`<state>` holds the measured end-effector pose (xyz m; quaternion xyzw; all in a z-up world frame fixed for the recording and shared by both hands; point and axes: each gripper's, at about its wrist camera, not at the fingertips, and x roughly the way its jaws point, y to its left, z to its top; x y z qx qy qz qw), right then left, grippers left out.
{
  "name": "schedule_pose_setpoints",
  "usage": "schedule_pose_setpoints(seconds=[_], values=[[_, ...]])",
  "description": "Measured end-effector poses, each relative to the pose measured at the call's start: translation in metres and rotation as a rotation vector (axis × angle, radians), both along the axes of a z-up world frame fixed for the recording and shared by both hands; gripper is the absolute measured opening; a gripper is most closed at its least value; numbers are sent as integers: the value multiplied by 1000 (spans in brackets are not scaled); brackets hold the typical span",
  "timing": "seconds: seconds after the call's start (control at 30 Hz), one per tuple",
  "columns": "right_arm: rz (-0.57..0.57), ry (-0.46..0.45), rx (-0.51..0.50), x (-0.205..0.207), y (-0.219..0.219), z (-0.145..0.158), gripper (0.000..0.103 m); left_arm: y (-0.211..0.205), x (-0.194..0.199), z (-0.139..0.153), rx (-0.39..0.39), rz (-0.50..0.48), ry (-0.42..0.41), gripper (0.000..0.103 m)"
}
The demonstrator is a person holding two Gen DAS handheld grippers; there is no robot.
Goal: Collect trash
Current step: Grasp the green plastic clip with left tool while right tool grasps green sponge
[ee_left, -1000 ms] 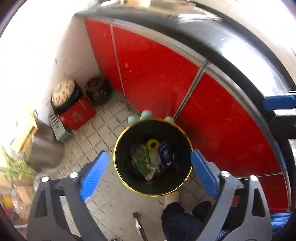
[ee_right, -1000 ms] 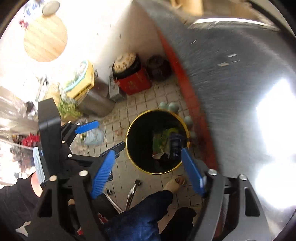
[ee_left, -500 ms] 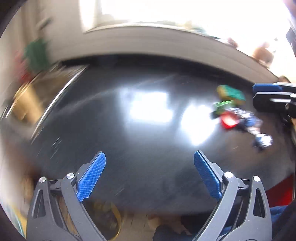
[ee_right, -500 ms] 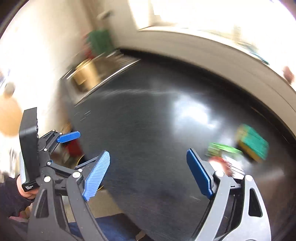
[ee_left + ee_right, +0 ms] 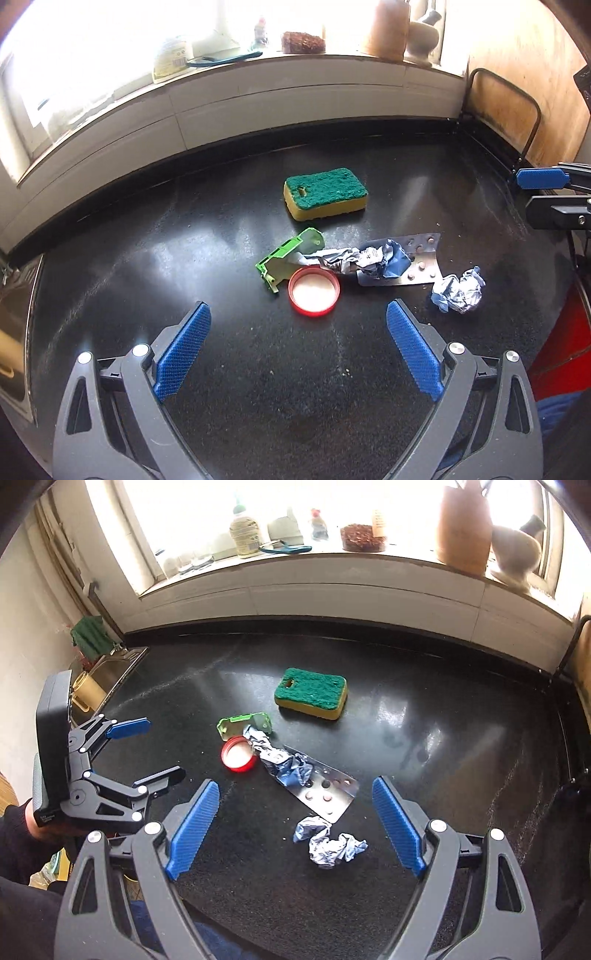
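Observation:
Trash lies on the black countertop (image 5: 184, 258): a red lid (image 5: 314, 291) (image 5: 239, 754), a green plastic piece (image 5: 288, 258) (image 5: 243, 723), a crumpled wrapper (image 5: 365, 260) (image 5: 284, 766) on a silver blister pack (image 5: 417, 266) (image 5: 325, 794), and a crumpled foil ball (image 5: 458, 291) (image 5: 328, 843). My left gripper (image 5: 297, 354) is open and empty just short of the red lid. My right gripper (image 5: 295, 827) is open and empty, its jaws either side of the foil ball. The left gripper also shows in the right wrist view (image 5: 144, 749).
A green and yellow sponge (image 5: 325, 194) (image 5: 312, 692) lies behind the trash. A sink (image 5: 107, 672) is at the left end of the counter. Bottles, a jar and a vase stand on the windowsill (image 5: 332, 557). A red cabinet front (image 5: 569, 332) shows below the counter's edge.
Both grippers have swung up from above the floor bin to the countertop. The bin has left view and the trash pile now lies in front of both open grippers.

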<state>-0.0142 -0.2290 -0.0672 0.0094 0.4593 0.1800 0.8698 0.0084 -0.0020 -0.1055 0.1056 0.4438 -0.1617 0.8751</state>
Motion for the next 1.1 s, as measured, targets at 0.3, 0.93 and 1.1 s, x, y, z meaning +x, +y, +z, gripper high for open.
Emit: schedule_pose_setpoints(seconds=[0.3, 0.93, 1.1], values=[[102, 47, -12, 46, 13, -17, 82, 24, 64, -36, 77, -13, 43, 93], [404, 187, -175, 219, 69, -121, 82, 16, 149, -91, 26, -173, 159, 43], [477, 207, -147, 239, 76, -124, 61, 7, 165, -89, 7, -244, 185, 16]])
